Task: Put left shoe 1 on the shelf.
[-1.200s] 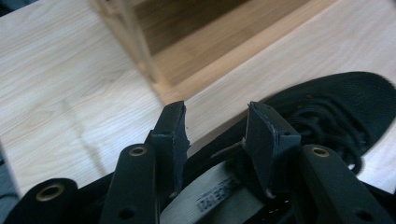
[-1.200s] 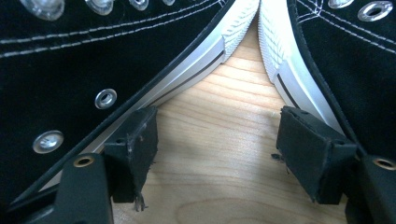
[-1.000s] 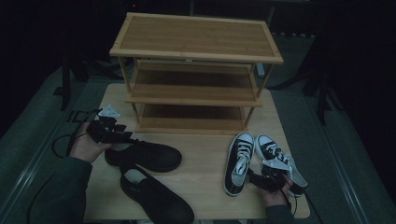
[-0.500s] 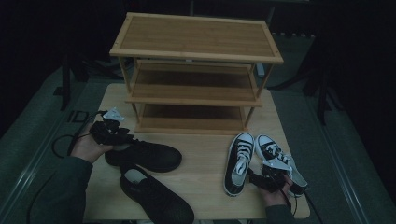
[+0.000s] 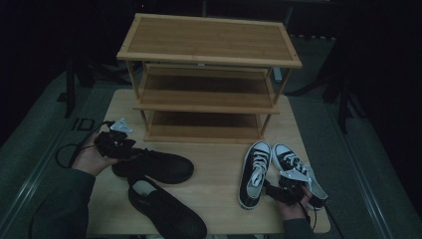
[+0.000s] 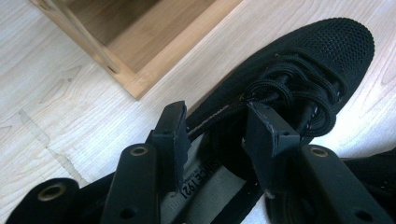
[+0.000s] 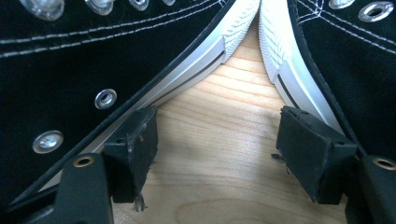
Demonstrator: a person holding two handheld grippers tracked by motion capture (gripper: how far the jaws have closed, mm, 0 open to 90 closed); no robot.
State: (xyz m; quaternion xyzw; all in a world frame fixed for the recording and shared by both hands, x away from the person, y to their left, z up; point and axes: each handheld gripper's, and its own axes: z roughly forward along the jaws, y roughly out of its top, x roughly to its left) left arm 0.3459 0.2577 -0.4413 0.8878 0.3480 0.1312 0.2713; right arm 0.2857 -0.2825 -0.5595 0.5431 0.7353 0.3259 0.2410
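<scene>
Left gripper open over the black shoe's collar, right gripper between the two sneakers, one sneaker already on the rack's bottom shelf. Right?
Not quite: the rack holds no shoes. The high view shows both sneakers on the table. The rest stands: left gripper open over the black shoe, right gripper between the sneakers.

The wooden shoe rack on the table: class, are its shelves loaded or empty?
Empty. All three tiers of the shoe rack show bare wood; both black shoes and both sneakers sit on the table.

Dim lab: table (image 5: 219,164) on dark floor, stands around.
</scene>
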